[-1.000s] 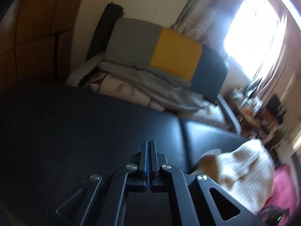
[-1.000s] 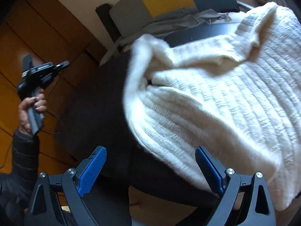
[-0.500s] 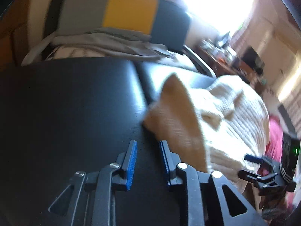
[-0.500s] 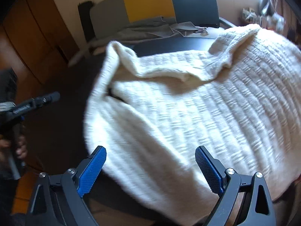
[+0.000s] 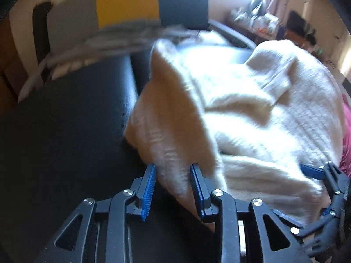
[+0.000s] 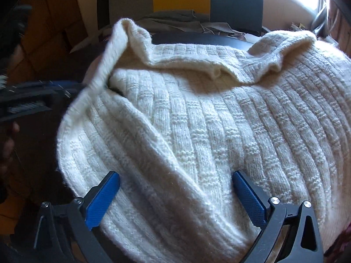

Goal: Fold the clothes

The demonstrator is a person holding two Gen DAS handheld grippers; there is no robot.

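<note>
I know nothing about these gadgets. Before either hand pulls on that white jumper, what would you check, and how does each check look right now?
1. Left tongs around a fold of the cream jumper: ok; they have just been closing.
2. Left pads pressing the knit firmly: cannot tell.
3. Right tongs wide open over the jumper's near edge: ok.
4. Right tongs gripping anything: not ok, nothing pinched yet.
5. Jumper lying flat on the black surface: not ok, rumpled.

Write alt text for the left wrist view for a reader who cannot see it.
A fold of a cream knitted sweater lies between the blue-padded jaws of the left gripper, over a black padded surface. The right gripper shows at the right edge; a grey, yellow and dark cushion sits behind.
</note>
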